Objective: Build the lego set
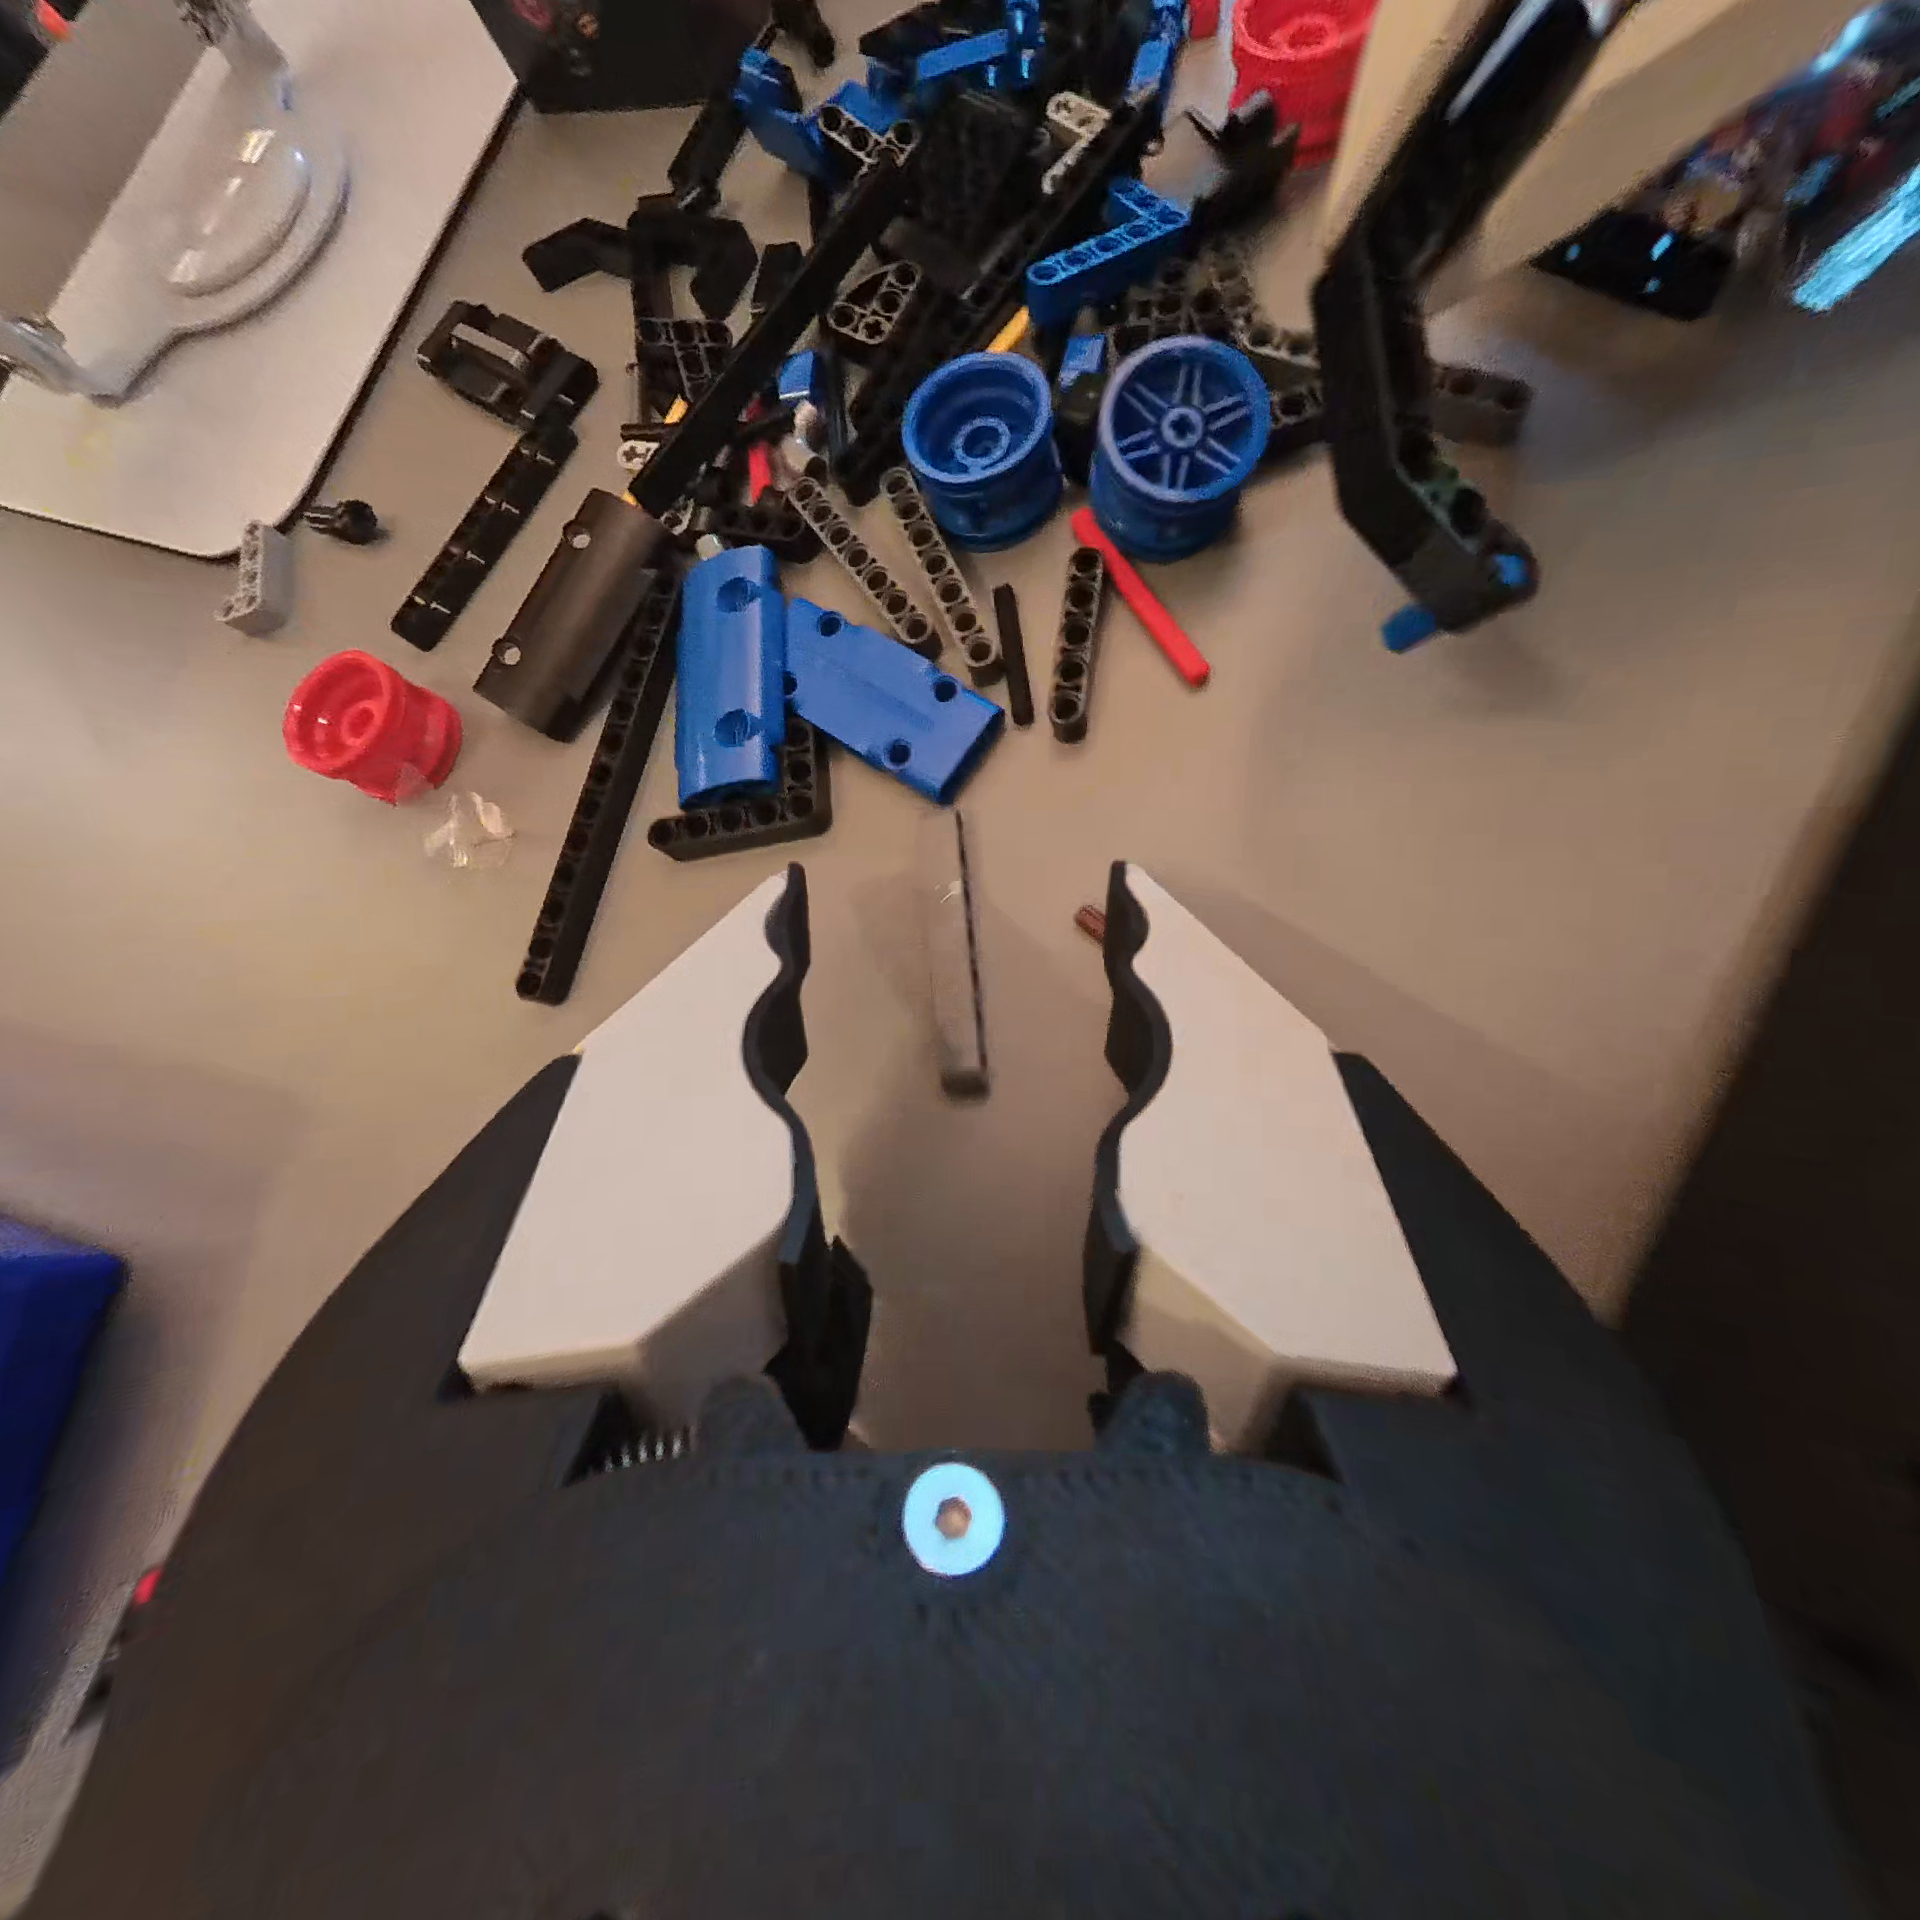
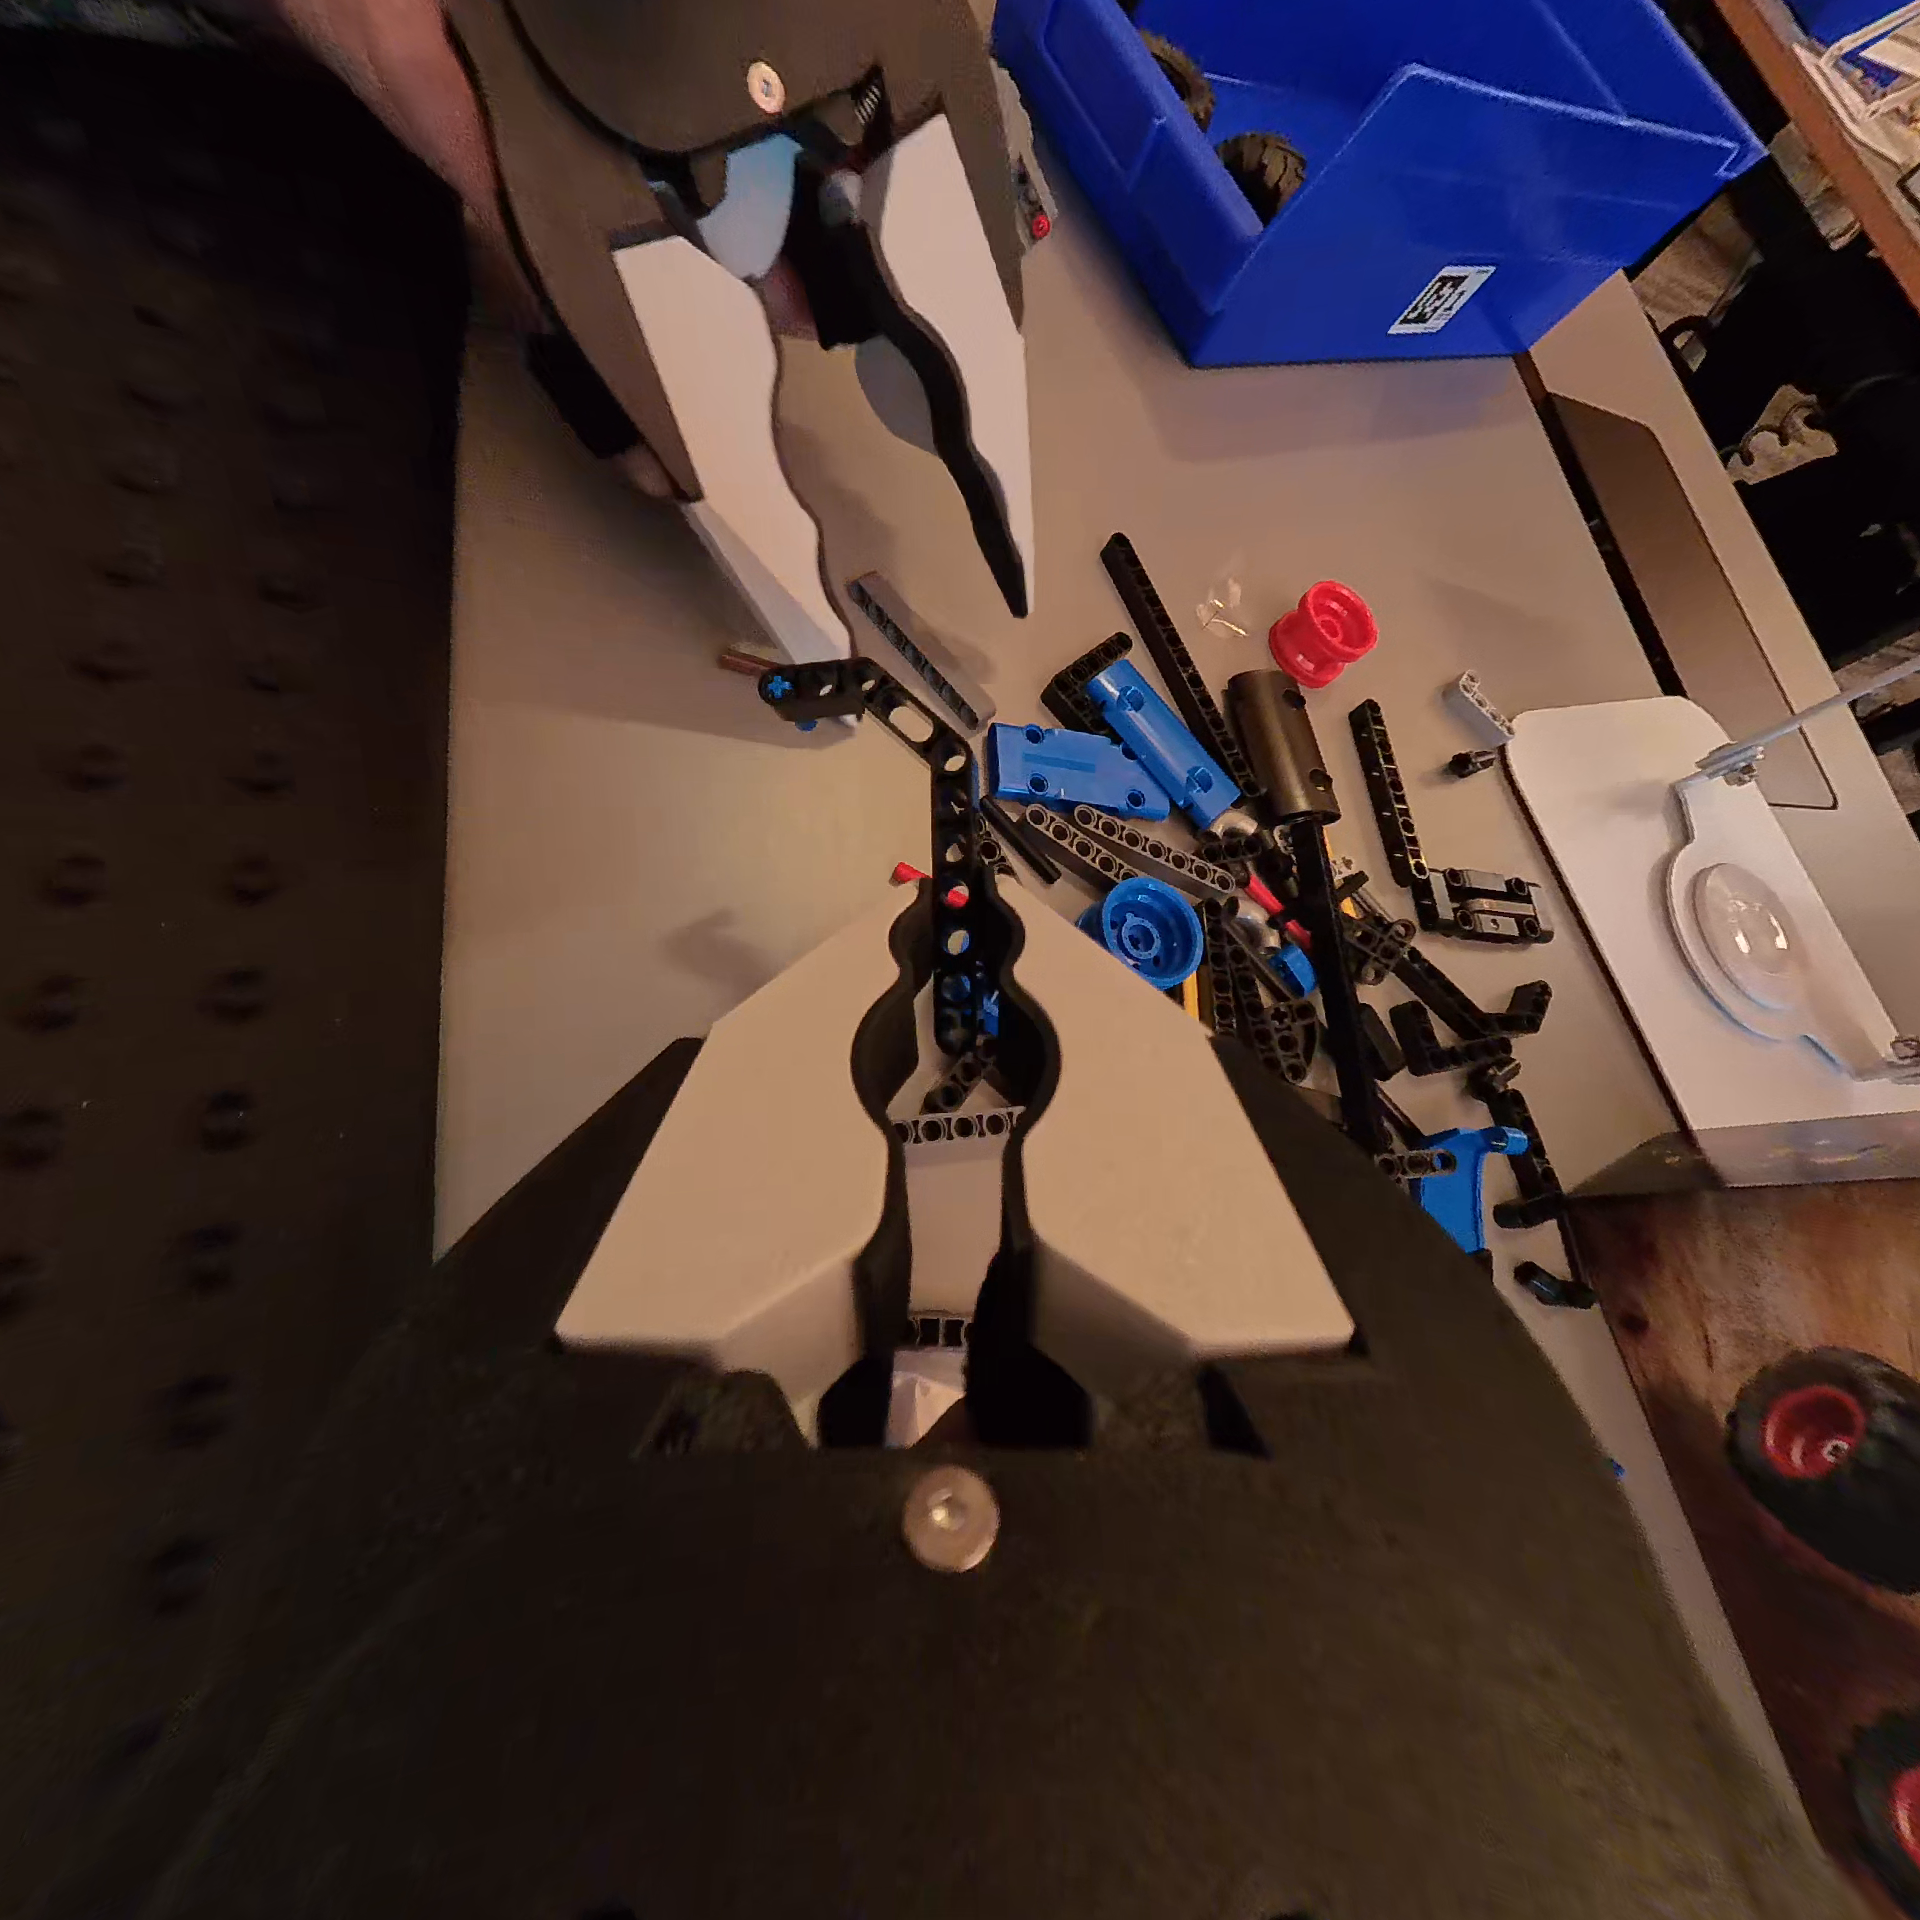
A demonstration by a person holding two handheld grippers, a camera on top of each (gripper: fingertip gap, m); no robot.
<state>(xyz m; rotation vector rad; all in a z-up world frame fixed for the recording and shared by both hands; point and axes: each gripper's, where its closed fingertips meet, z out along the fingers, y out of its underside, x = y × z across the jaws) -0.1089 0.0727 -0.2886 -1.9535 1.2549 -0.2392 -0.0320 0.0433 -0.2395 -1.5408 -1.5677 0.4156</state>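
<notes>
My left gripper [image 1: 958,894] is open and low over the table, its fingers on either side of a grey beam [image 1: 961,966] that lies flat. In the right wrist view the same gripper [image 2: 925,623] hangs open over that beam [image 2: 914,655]. My right gripper [image 2: 956,914] is shut on a bent black beam assembly [image 2: 951,800] with blue pins, whose far end reaches close to the grey beam. The assembly also shows in the left wrist view [image 1: 1392,416], held upright at the right of the pile.
A pile of loose black and blue parts [image 1: 935,260] lies ahead, with two blue wheels [image 1: 977,457], blue panels [image 1: 883,707], a red axle [image 1: 1138,597] and a red wheel [image 1: 369,727]. A white board with a clear dome [image 2: 1714,914] stands nearby. A blue bin [image 2: 1351,208] holds tyres. There is about 10 centimetres between the tips of the two grippers.
</notes>
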